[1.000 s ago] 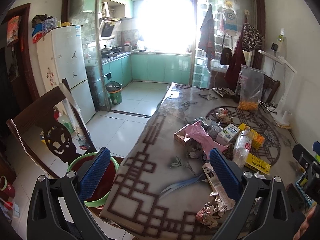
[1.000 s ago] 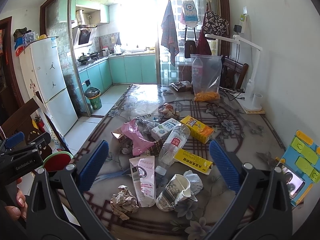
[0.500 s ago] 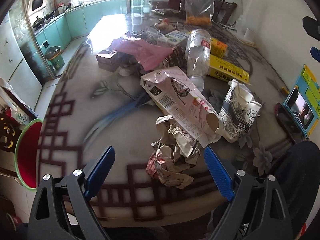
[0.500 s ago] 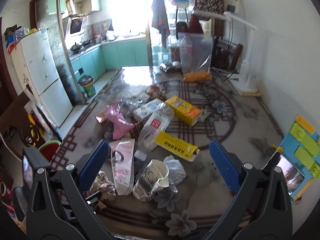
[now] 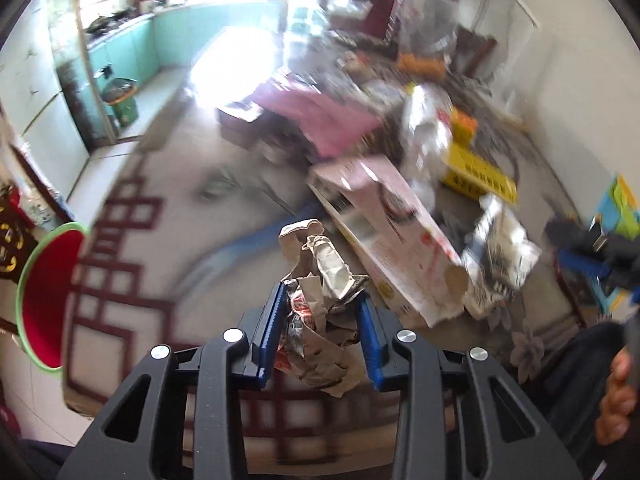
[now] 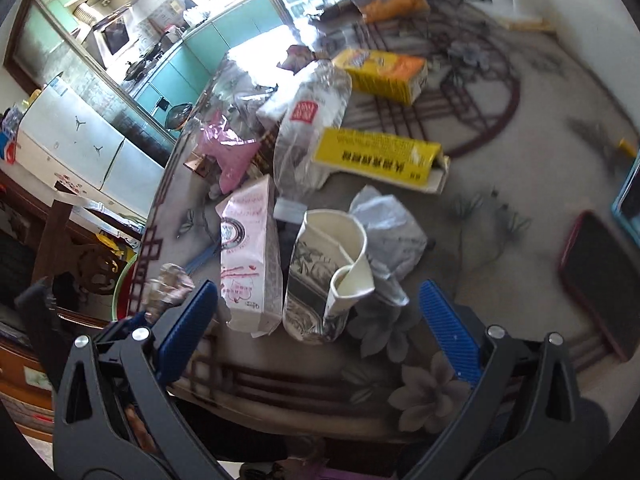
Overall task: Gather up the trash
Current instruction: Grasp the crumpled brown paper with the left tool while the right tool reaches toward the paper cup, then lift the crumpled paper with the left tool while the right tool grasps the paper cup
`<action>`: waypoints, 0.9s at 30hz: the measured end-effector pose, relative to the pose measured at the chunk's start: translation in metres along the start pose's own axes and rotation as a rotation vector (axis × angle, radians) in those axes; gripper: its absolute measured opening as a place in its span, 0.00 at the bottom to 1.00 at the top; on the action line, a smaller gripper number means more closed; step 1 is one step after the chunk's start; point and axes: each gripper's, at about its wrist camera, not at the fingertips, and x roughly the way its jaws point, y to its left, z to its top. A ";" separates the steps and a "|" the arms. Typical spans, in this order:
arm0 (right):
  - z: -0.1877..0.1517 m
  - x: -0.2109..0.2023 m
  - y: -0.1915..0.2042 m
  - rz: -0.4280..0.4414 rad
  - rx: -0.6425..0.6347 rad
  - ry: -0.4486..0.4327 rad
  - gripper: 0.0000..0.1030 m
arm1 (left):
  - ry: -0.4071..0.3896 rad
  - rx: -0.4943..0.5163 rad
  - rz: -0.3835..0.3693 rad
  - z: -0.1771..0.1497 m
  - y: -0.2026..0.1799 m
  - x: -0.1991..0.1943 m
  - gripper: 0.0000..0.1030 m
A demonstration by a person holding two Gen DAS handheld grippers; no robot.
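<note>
Patterned tablecloth (image 6: 500, 152) carries the litter. Nearest, the left gripper (image 5: 322, 304) has just been closing and clamps the crumpled paper wad (image 5: 320, 300) at the near edge. Beyond, the right gripper (image 6: 320, 300) gapes around the crushed paper cup (image 6: 324, 276), lengthwise toward it.

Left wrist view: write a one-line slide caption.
Left tongs closing on crumpled brown paper wrapper at the table edge.

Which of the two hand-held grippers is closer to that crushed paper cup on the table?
Right. The right hand-held gripper hangs open just over the crushed paper cup. The left hand-held gripper is off to the side, its jaws having just closed on a crumpled paper wad.
</note>
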 end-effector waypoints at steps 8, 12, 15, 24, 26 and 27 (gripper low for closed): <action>-0.007 0.029 0.000 0.037 0.018 0.085 0.81 | -0.099 -0.043 0.049 0.017 0.029 -0.031 0.32; -0.004 0.031 0.001 0.060 0.010 0.072 0.38 | -0.120 -0.056 0.063 0.021 0.040 -0.042 0.32; 0.000 0.028 0.004 0.069 -0.011 0.045 0.17 | -0.127 -0.070 0.071 0.022 0.048 -0.045 0.32; 0.015 0.012 0.019 -0.011 -0.083 -0.006 0.36 | -0.173 -0.139 0.106 0.027 0.081 -0.061 0.32; 0.012 0.012 0.014 -0.030 -0.059 -0.021 0.86 | -0.178 -0.141 0.117 0.026 0.085 -0.064 0.33; 0.012 0.014 0.013 -0.047 -0.060 -0.031 0.86 | -0.180 -0.141 0.122 0.026 0.086 -0.065 0.33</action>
